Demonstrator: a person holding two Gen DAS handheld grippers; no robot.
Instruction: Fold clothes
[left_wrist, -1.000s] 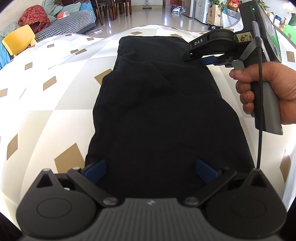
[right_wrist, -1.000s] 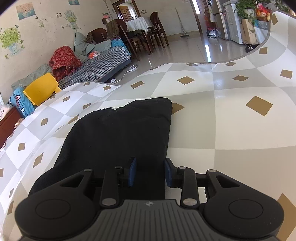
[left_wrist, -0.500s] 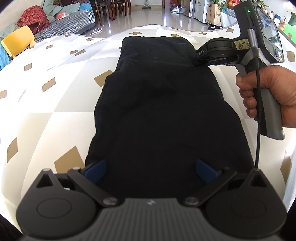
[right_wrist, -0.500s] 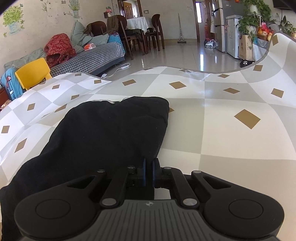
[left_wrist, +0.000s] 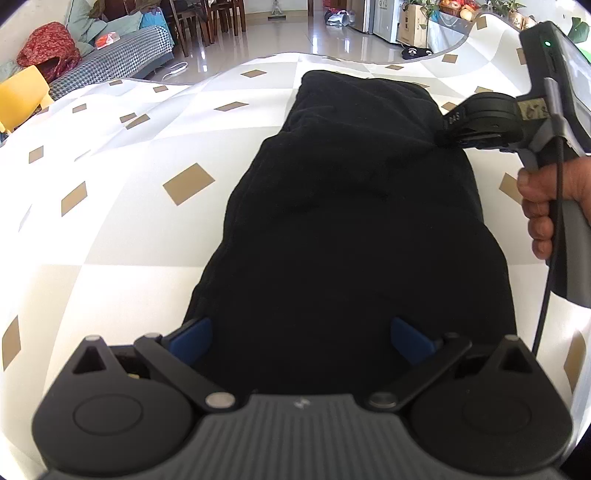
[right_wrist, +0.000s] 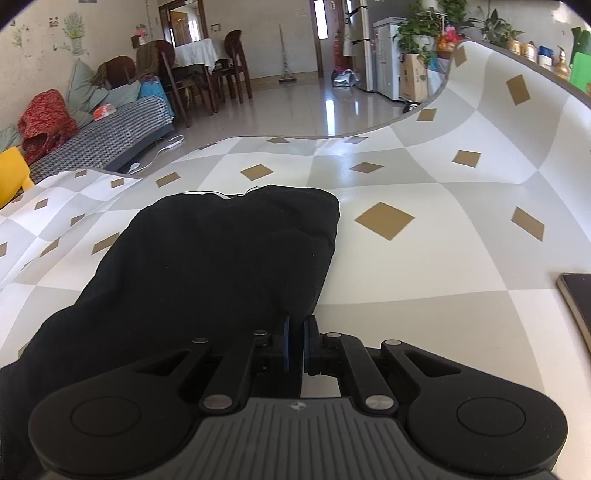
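A black garment (left_wrist: 354, 236) lies flat on a table covered with a checked cloth (left_wrist: 122, 206) of white and grey squares with small brown diamonds. It is folded into a long shape that runs away from the left camera, and its far end is rounded, near the table's far edge.

The right gripper (right_wrist: 295, 345) has its two blue pads (right_wrist: 285, 343) pressed almost together on the right edge of the garment, so it is pinching the fabric there. In the left view the same gripper (left_wrist: 448, 134) meets the right side of the garment toward its far end, and the fabric is pulled into a small point at that place. A hand (left_wrist: 546, 210) holds its grey handle.

The left gripper (left_wrist: 301, 338) is spread wide over the near end of the garment. Its blue pads (left_wrist: 192, 338) stand one near each side edge, and nothing is held between them.

At the right edge of the right view a dark flat object (right_wrist: 576, 299) lies on the table. Beyond the table are a shiny tiled floor (right_wrist: 295, 107), a checkered sofa (right_wrist: 107, 140) and a yellow chair (left_wrist: 20, 98).
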